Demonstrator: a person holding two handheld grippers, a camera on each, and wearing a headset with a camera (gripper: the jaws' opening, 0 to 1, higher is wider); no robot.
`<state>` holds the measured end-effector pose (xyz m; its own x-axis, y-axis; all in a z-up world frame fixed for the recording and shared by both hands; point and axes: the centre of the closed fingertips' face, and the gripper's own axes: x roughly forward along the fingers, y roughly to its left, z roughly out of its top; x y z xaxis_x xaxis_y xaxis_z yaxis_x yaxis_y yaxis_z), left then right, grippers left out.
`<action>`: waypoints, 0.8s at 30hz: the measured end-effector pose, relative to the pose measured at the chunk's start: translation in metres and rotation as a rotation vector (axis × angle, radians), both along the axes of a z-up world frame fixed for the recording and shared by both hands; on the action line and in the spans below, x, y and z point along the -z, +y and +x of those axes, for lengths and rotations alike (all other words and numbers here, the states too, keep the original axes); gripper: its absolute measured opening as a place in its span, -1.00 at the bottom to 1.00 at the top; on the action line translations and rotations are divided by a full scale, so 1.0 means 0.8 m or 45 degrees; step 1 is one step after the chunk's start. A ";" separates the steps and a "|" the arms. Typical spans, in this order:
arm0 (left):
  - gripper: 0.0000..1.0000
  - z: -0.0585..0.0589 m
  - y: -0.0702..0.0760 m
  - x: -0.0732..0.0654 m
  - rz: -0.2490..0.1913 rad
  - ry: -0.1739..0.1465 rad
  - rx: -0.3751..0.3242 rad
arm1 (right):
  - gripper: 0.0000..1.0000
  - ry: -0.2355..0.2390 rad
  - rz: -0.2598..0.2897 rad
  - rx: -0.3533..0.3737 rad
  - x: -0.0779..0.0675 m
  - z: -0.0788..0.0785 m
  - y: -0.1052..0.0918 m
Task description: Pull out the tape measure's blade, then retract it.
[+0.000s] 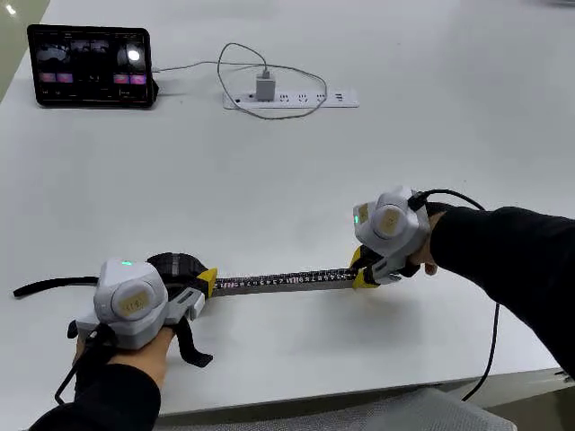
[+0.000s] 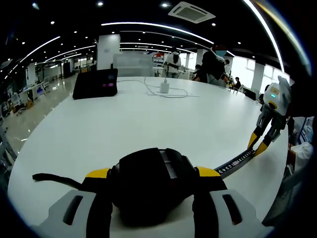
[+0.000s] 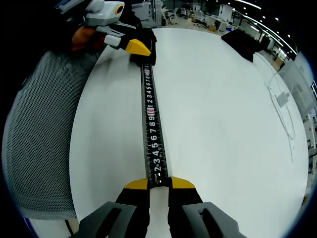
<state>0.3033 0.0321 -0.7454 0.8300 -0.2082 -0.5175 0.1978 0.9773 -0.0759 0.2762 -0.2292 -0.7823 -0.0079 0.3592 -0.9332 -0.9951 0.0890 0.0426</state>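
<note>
Right claw (image 1: pixel 367 275) pinched tight on blade (image 1: pixel 283 282) tip. Left claw (image 1: pixel 199 294) squeezes tape measure case (image 1: pixel 176 267) on table (image 1: pixel 269 180). Blade lies flat, straight between claws. Next move, likely: tip slides back along blade line toward case.

The blade (image 1: pixel 283 281) stretched low along the near part of the white table (image 1: pixel 269 180), from the tape-measure case (image 1: pixel 175 263) clamped in the left gripper (image 1: pixel 184 277) to the right gripper (image 1: pixel 359 272) pinching its tip, barring any low pass across that line. The case's black strap (image 1: pixel 49 285) trailed left. Beyond the blade, bare tabletop ran wide to the far side, where a tablet (image 1: pixel 90 65), a power strip (image 1: pixel 292 98), its charger (image 1: pixel 266 87) and a looped white cable (image 1: pixel 238 44) stood. The right gripper's black cable (image 1: pixel 494 328) hung over the near edge.
</note>
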 end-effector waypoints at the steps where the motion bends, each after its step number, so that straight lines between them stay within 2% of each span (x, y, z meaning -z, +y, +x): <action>1: 0.22 0.000 0.000 0.000 -0.001 0.000 0.000 | -0.81 0.000 0.000 0.000 0.000 0.000 0.000; 9: 0.22 0.001 0.000 0.000 -0.004 -0.015 0.015 | -0.80 -0.003 -0.024 0.010 0.001 0.000 0.003; 14: 0.22 0.001 0.000 0.001 -0.002 -0.002 0.016 | -0.80 0.002 -0.032 0.019 0.001 0.000 0.005; 24: 0.23 0.001 -0.001 0.002 -0.005 0.005 0.010 | -0.80 -0.021 -0.094 -0.051 0.002 -0.001 0.007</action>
<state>0.3045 0.0310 -0.7469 0.8264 -0.2166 -0.5197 0.2049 0.9754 -0.0807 0.2753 -0.2236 -0.7836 -0.0050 0.2889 -0.9574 -0.9985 0.0515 0.0207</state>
